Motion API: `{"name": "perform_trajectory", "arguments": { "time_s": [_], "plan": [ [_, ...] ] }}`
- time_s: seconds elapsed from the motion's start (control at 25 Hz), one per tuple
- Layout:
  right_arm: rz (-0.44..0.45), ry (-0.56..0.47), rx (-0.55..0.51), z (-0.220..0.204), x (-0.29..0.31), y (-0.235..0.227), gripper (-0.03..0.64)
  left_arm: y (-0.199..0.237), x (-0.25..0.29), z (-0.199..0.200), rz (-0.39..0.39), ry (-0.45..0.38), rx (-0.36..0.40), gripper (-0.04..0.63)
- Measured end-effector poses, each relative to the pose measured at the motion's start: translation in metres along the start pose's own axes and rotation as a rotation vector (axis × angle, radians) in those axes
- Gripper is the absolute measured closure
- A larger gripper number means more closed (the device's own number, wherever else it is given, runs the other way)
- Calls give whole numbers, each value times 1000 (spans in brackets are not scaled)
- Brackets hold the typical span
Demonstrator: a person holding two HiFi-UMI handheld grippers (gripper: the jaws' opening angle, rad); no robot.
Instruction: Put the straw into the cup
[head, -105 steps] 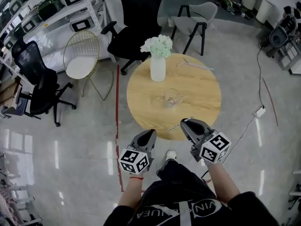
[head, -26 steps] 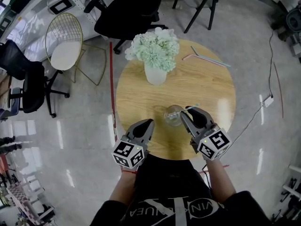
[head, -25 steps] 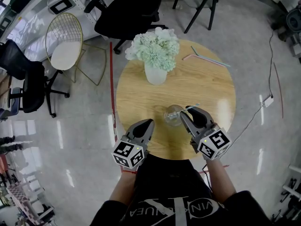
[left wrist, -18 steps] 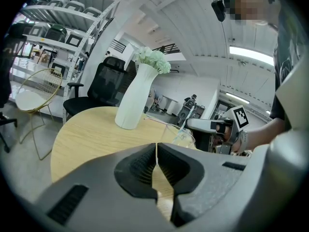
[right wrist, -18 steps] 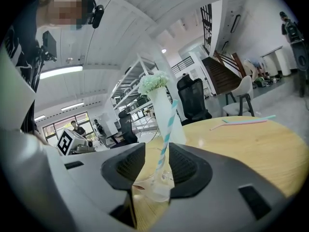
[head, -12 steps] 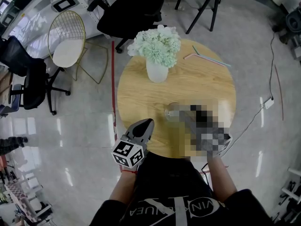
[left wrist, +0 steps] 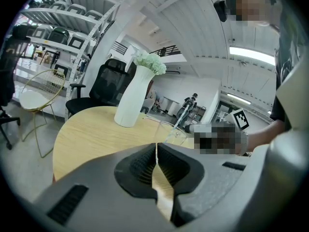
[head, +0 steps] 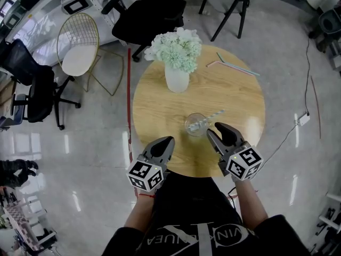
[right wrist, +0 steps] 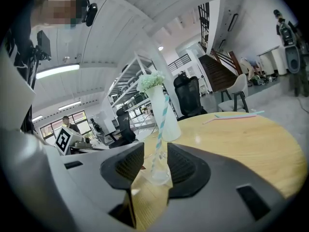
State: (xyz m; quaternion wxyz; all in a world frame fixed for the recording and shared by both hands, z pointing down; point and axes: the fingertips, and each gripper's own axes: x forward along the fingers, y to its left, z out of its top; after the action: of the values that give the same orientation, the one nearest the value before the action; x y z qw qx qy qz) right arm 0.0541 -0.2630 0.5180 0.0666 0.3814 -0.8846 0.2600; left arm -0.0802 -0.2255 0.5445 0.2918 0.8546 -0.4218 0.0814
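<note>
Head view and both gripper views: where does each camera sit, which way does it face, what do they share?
Head view: on the person's head, facing steeply down at the table; forearms, left gripper, right gripper show.
Left gripper view: on that gripper, facing across the table past its shut jaws; the person's torso shows right.
Right gripper view: on that gripper, facing the cup and straw past its open jaws; torso left.
Shared: all show the cup and vase.

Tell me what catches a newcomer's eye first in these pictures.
The round wooden table fills the middle, with a white vase of pale flowers at its far side. Nearer the person, a clear glass cup holds a blue-striped straw leaning out to the right. The right tongs stand open just short of the cup, the left tongs shut at the table's near edge.
</note>
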Motion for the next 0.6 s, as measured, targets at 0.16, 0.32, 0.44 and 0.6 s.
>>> {"name": "perform_trajectory", "arguments": {
  "time_s": [0.16,0.32,0.44,0.6],
  "plan": [
    [12,-12,-28,0,-11,8,496,-9,-3,-1,-3,-6,2,578],
    [43,-19,-58,-1,-20,22,591,-19,-6,0,-14,-20,7,578],
    [69,-9,-81,-3,-21,34,607,-25,-6,5,-23,-40,17,578],
    [89,7,-106,-6,-23,46,614,-36,-8,10,-41,-61,35,578]
  ]
}}
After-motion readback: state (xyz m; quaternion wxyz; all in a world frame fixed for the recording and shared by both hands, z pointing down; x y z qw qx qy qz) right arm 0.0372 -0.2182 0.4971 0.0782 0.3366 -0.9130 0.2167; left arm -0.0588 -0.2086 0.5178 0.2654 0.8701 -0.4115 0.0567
